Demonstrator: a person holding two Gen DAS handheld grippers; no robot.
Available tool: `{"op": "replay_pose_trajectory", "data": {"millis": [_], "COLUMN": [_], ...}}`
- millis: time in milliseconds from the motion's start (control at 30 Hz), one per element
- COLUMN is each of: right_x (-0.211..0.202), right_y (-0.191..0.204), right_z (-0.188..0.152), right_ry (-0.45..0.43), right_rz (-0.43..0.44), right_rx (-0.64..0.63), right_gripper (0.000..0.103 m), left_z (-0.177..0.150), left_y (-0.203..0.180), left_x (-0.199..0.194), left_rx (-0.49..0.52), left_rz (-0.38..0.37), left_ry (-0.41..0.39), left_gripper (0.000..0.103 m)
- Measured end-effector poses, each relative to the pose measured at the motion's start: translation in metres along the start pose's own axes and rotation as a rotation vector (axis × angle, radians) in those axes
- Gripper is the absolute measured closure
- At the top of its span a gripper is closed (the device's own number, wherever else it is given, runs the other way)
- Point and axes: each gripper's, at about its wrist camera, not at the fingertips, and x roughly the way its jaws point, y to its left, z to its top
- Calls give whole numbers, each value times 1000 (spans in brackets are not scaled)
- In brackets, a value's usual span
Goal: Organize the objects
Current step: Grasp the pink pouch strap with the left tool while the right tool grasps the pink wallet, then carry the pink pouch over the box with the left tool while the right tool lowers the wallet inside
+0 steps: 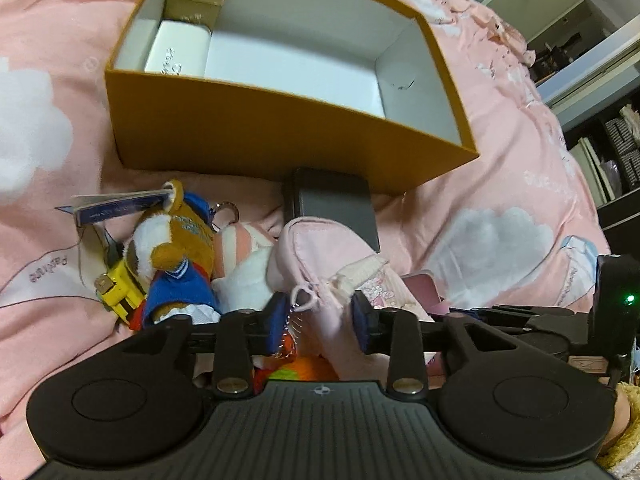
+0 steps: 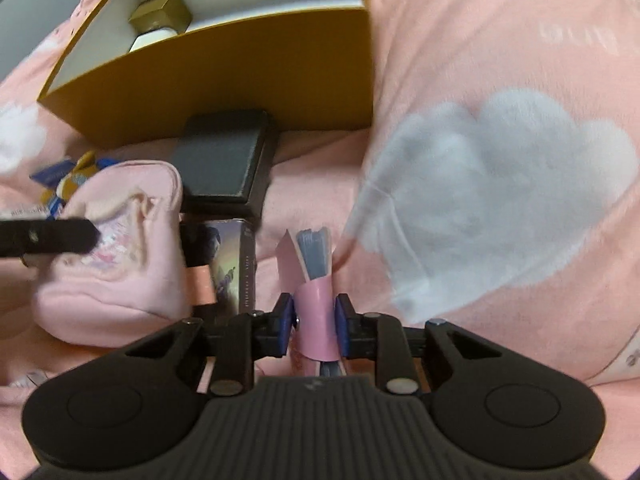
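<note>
An open orange box with white inside lies on the pink bed; a gold box and a white box sit in its left end. My left gripper is shut on a pink fabric pouch just in front of the orange box. My right gripper is shut on a small pink card packet with grey-blue sheets sticking out. The orange box and pouch show in the right wrist view too, with the left gripper's finger against the pouch.
A dark flat case lies against the box front. A plush bear keychain with a blue tag, a yellow toy and a white plush lie left of the pouch. A printed card box stands beside the pouch. Shelves stand at far right.
</note>
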Motion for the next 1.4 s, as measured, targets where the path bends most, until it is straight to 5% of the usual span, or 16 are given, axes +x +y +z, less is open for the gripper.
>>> {"op": "replay_pose_trajectory", "data": {"millis": [167,333,733,1167,1400], "right_x": [0,-16,-85,-139,-115], "right_y": [-1,-1,6,38,38], "right_z": [1,1,23,95,138], "right_ry": [-10,-50,-251,-463,-468], "right_rz": [16,42,83,148,191], "right_rx": [17,21,-3,-98,-19], "right_gripper": [79,80,80,80,80], "left_z": [-2,-6,-2,67,110], "left_y": [-6,-14,-35,-32,-19], "left_x": [3,-6,-61,-114,-92], "left_rx": [29,67,153,210,216], "left_rz": [17,-19,-53,-5,48], "left_ry": [-13,-41,-256,-453,-402], "left_gripper": [64,80,81,82,81]}}
